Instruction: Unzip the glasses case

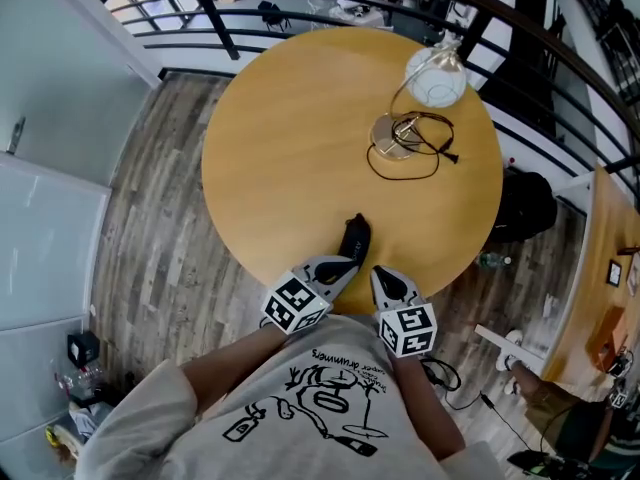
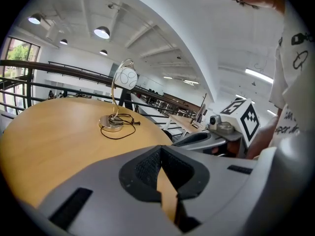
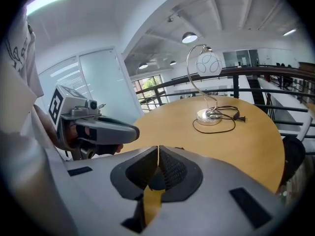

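Observation:
The black glasses case (image 1: 354, 236) lies on the round wooden table (image 1: 300, 148), near its front edge. My left gripper (image 1: 347, 265) sits just behind the case, pointing at it, and its tips are close to the case's near end. In the left gripper view its jaws (image 2: 160, 150) meet at the tips with nothing between them, and they hide the case. Slightly to the right, my right gripper (image 1: 381, 274) hangs over the table edge. Its jaws (image 3: 158, 149) are shut, tips together, and hold nothing.
A desk lamp (image 1: 432, 80) with a round white shade stands at the far right of the table, on a metal base (image 1: 392, 135) with a black cable (image 1: 415, 153) looped around it. A railing (image 1: 300, 13) runs behind the table. The person's torso fills the bottom of the head view.

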Available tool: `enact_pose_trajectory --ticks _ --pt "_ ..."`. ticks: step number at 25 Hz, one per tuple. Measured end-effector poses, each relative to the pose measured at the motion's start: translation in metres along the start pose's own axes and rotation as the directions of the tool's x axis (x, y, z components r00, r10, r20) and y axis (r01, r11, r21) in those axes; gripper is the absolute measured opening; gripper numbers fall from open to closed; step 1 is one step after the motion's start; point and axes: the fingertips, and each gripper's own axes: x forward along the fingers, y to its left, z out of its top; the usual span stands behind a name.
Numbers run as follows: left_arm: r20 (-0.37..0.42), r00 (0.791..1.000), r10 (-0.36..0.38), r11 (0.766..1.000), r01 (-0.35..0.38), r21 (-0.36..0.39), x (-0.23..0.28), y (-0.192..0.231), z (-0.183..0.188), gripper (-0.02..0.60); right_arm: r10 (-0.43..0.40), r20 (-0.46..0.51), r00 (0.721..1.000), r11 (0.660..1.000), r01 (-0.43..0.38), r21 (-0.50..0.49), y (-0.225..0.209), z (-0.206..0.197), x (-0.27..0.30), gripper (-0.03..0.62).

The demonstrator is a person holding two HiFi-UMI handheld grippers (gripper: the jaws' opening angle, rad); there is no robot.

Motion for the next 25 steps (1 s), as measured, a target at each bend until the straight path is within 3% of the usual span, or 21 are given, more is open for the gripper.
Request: enact_pose_trajectory --ticks 10,18,25 --pt "-0.114 0.992 0.054 0.998 -0.052 0.023 0.029 0.03 -0.031 0.006 0.077 -0.175 0.982 0.997 -0.074 0.025 -0.005 -0.055 0.015 0.026" --pt "-0.261 0.965 0.027 0.999 -0.02 0.029 0.05 0.051 -0.08 0.006 0.178 -0.346 0.921 0.98 -0.134 0.147 0.019 -0.12 0.049 0.03" --pt "-0.309 0.951 0.027 0.999 -0.013 0.047 0.064 0.058 -0.098 0.006 0.209 -0.39 0.897 0.965 -0.126 0.228 0.028 -0.147 0.079 0.113"
